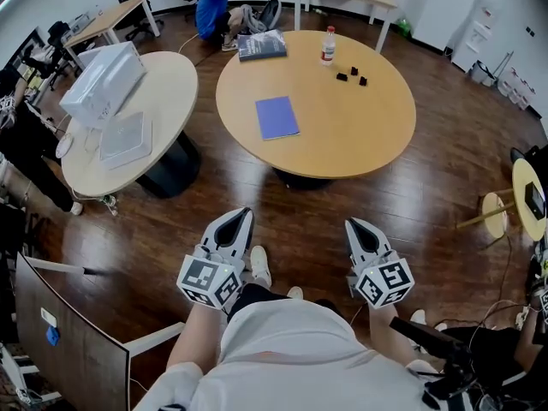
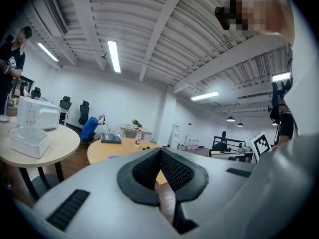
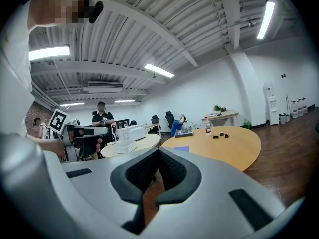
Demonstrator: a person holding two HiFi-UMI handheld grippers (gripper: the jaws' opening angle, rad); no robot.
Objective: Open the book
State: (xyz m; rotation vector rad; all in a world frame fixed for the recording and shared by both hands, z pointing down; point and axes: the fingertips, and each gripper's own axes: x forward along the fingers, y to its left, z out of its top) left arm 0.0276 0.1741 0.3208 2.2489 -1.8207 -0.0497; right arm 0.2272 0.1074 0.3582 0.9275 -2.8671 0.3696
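A closed purple book (image 1: 276,116) lies flat on the round wooden table (image 1: 377,135), left of its middle. In the left gripper view the book (image 2: 114,157) is a thin strip far ahead. In the right gripper view the book (image 3: 183,149) looks just as distant. My left gripper (image 1: 239,219) and right gripper (image 1: 358,227) hang close to my body over the dark floor, well short of the table. Both point toward it. Each has its jaws shut with nothing between them, in the left gripper (image 2: 160,151) and the right gripper (image 3: 158,151).
On the table's far side are a dark magazine (image 1: 262,45), a bottle (image 1: 328,45) and small black blocks (image 1: 352,75). A second round table (image 1: 171,92) at left carries white boxes (image 1: 103,84). A person in blue (image 1: 212,7) crouches behind; a small side table (image 1: 531,197) stands right.
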